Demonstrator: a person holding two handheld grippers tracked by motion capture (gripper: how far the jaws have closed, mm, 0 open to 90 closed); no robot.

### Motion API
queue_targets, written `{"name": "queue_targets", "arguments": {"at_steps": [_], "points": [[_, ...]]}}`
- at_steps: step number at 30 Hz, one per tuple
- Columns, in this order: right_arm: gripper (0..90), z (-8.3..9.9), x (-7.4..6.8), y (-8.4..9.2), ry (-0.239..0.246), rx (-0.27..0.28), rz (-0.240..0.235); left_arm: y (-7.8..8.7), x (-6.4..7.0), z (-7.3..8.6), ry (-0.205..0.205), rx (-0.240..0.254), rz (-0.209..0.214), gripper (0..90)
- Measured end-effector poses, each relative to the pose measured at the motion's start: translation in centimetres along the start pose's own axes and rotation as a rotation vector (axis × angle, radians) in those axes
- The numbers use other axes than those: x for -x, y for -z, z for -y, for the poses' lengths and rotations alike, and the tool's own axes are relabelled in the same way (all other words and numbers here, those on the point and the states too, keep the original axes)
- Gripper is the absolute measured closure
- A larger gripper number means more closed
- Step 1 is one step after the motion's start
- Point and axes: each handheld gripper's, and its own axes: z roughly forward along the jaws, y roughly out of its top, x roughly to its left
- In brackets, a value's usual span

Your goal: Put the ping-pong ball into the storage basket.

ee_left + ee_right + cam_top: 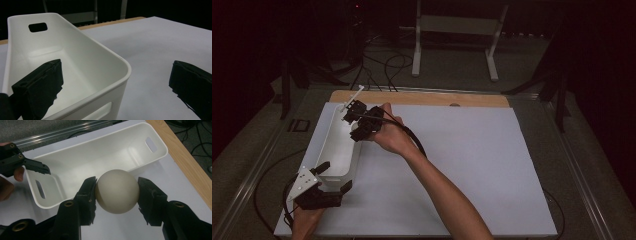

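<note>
Cream ball sits clamped in the right tongs, held above the long white bin on the pale surface. Left tongs stand apart, straddling the bin's near corner.

A large white sheet covers most of the desk, leaving a strip of light wooden desk edge bare along its far side. Beyond that wooden edge, on the grey carpeted floor, stands a white metal frame stand. Black cables lie coiled just left of the stand.
</note>
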Motion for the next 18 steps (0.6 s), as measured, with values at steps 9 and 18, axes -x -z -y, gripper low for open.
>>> {"name": "queue_targets", "arguments": {"at_steps": [9,18], "points": [[50.5,-0.6,-0.3,-0.3,0.013,-0.007,0.001,0.0,0.0,0.0,0.003,0.006,0.001,0.0],[50.5,-1.0,-1.0,-0.7,0.023,-0.009,-0.006,0.1,0.0,0.0,0.000,0.008,0.001,0.0]]}}
